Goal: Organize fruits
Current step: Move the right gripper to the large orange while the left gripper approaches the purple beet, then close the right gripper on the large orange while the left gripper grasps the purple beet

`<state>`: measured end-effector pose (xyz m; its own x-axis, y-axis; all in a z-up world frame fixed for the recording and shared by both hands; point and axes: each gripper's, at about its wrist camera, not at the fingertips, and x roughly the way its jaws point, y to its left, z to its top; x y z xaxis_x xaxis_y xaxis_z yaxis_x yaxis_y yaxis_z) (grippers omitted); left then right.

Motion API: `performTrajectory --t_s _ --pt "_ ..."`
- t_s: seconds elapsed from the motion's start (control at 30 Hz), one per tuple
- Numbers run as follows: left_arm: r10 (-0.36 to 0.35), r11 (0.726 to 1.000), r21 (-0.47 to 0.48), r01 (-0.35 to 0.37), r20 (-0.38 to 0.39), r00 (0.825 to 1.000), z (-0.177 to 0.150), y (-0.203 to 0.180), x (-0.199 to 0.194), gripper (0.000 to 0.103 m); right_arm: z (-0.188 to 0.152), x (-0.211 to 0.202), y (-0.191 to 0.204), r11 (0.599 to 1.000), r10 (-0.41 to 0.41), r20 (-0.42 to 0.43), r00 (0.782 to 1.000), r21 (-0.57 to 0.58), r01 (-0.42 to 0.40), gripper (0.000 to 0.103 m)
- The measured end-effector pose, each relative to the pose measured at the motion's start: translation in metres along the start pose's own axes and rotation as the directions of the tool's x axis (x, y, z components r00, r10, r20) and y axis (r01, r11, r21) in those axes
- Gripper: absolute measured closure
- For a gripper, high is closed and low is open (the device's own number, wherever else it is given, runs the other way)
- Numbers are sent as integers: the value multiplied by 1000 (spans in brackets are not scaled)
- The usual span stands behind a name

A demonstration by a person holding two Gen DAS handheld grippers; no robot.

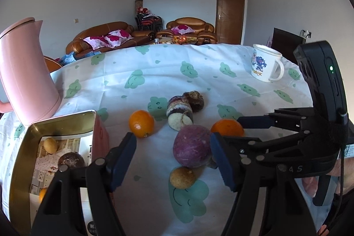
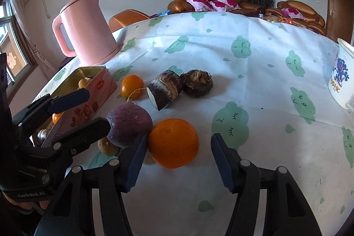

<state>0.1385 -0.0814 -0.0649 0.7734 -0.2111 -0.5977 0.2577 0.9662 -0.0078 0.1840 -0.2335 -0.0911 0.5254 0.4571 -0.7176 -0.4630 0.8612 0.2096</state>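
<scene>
In the right wrist view, the right gripper [image 2: 178, 160] stands with its jaws apart around a big orange [image 2: 173, 143] at lower centre; the left pad is next to the peel, and the right pad is clearly away from it. In the left wrist view, the left gripper [image 1: 173, 157] is also apart, holding nothing, with a purple round root [image 1: 192, 145] between its pads. The open tin box [image 1: 24, 147] at lower left already has some small fruits inside.

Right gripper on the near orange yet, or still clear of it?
Apart. In the right wrist view the right gripper stands open around the near orange: tablecloth shows between the fruit and its right finger; the left finger's contact is unclear.
</scene>
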Motion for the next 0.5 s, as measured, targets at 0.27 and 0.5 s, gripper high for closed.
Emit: performTrajectory --t_s 0.27,0.5 --pt "-41 999 -18 40 -44 998 1 1 10 32 -2 -9 8 999 -40 46 998 -29 42 55" --pt "-60 997 37 65 -124 990 2 -13 27 32 -2 -23 -5 991 -132 120 984 45 127 55"
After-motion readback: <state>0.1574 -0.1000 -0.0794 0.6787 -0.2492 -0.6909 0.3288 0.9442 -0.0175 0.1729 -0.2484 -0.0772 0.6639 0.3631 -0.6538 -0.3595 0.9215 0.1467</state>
